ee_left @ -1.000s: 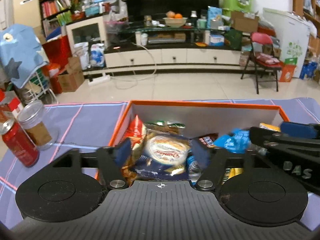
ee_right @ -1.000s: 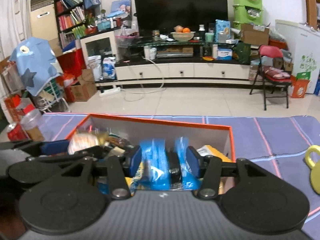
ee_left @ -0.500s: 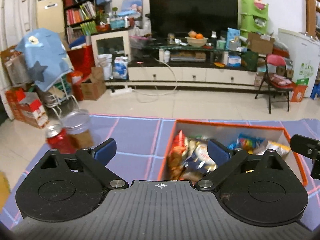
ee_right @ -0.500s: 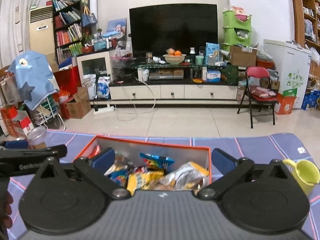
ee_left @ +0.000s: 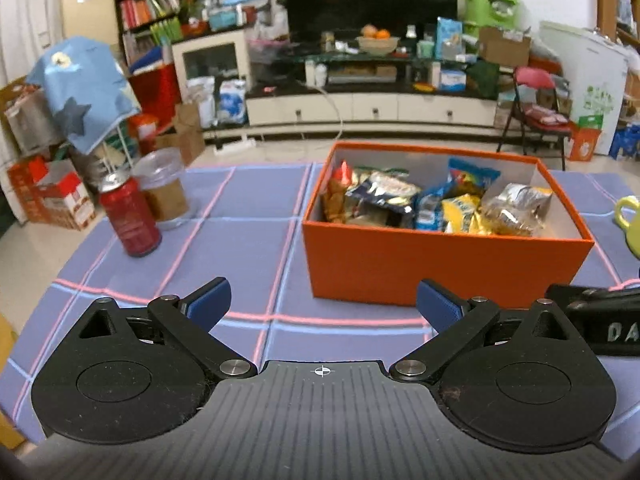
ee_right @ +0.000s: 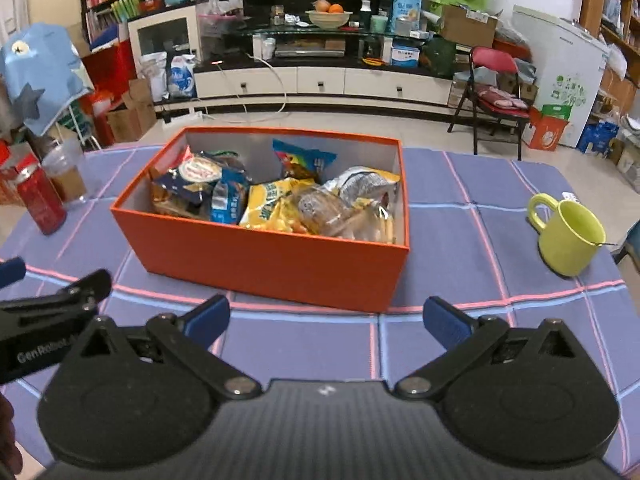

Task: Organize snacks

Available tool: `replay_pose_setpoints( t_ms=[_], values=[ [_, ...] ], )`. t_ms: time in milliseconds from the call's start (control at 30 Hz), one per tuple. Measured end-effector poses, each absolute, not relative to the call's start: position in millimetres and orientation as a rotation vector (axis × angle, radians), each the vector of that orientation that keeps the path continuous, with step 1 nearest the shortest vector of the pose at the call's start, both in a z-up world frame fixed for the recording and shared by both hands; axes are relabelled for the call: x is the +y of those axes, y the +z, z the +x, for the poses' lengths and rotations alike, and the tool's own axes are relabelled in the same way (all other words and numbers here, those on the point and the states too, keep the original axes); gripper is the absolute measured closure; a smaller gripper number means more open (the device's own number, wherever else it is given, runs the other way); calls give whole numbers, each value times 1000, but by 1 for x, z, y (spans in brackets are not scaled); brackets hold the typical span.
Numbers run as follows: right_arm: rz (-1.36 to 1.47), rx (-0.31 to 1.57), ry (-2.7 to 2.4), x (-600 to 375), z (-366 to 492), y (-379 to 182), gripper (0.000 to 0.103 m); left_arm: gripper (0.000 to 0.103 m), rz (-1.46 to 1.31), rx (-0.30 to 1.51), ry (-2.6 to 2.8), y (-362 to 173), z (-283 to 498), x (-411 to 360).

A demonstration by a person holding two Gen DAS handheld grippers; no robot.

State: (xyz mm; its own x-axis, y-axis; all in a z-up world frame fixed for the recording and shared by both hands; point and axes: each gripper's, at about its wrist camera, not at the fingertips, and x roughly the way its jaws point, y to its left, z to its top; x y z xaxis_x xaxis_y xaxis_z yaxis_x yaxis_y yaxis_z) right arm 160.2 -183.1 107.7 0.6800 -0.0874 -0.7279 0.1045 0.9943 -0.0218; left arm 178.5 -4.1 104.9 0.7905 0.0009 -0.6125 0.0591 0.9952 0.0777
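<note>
Orange box (ee_right: 276, 268), open-topped, standing on a purple checked tablecloth (ee_right: 480, 208) and filled with snack packets (ee_right: 280, 200): yellow, blue and silver bags lie packed together inside its walls. Left gripper (ee_left: 323, 304), jaws spread wide after just opening, nothing between the blue pads; it hangs over the cloth near the box's front wall, apart from it. Right gripper (ee_right: 326, 318), jaws likewise just opened to full spread and empty, short of the same wall. Left of the box, a red can (ee_left: 130, 218) stands just beside a clear plastic cup (ee_left: 166, 190). Right of the box, well apart, a green mug (ee_right: 568, 234).
</note>
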Motion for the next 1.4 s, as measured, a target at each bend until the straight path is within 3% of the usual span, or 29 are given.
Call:
replay_pose_setpoints(
  t_ms=[100,467,633,1400],
  values=[
    [6,797,-130,-181,159,107,1,26,91,677,-36,100,184,-11],
    [-4,818,-156,-192,163,100,1,21,50,721,-63,91,195,-16],
    [-2,799,-164,-194,158,105,1,14,65,694,-51,99,188,-16],
    [-12,791,-183,-195,153,109,1,14,55,722,-55,98,189,-19]
  ],
)
